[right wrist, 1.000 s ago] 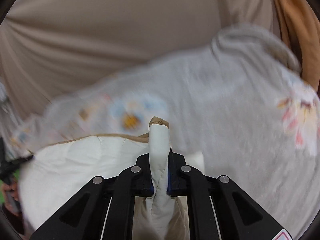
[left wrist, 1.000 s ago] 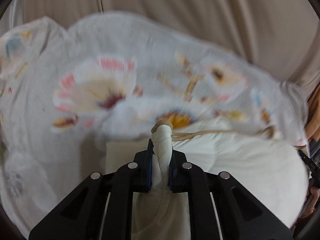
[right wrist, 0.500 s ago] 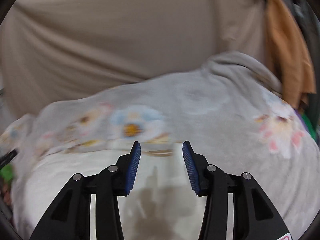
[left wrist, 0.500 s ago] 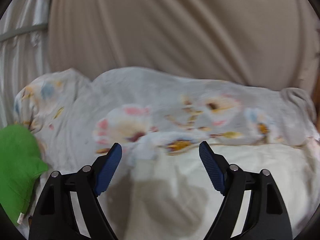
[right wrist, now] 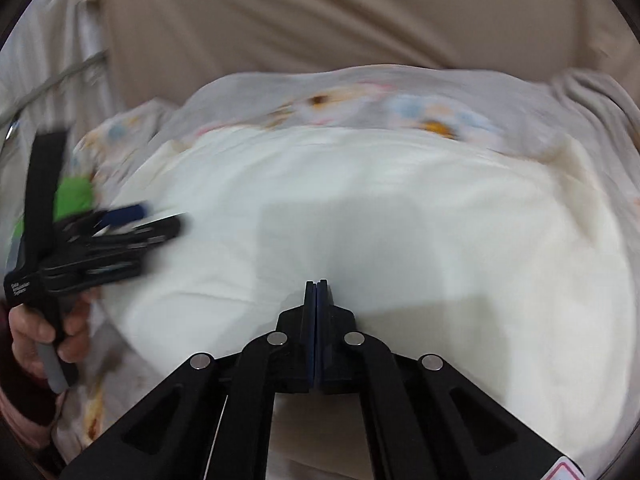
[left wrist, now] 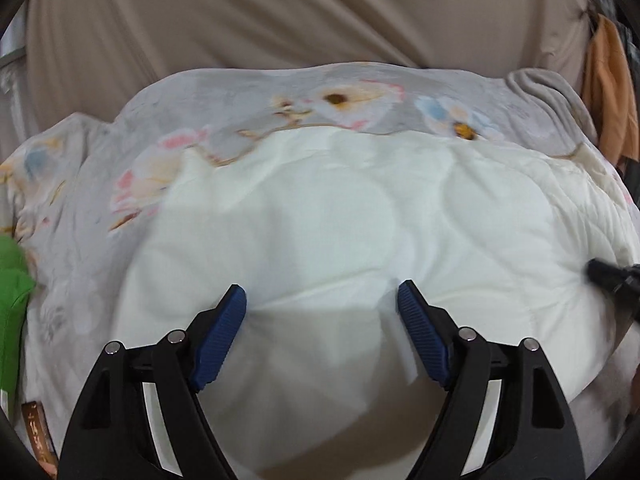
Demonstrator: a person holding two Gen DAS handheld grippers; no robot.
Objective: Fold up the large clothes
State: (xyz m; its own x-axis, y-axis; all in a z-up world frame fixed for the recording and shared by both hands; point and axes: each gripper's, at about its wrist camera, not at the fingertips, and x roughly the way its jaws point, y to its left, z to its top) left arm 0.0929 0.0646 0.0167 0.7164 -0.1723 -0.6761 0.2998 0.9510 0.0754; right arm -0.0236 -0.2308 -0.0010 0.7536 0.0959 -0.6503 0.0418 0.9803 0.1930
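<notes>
One floral quilt [left wrist: 344, 216], cream underside up.

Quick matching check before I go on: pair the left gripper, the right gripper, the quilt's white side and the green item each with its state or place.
Things:
1. left gripper
2. right gripper
3. quilt's white side
4. green item

States or places:
A. folded over on top, facing up
B. jaws apart, nothing between them
C. at the quilt's left edge
D. jaws shut, empty

Pairs: 1-B, 2-D, 3-A, 4-C
</notes>
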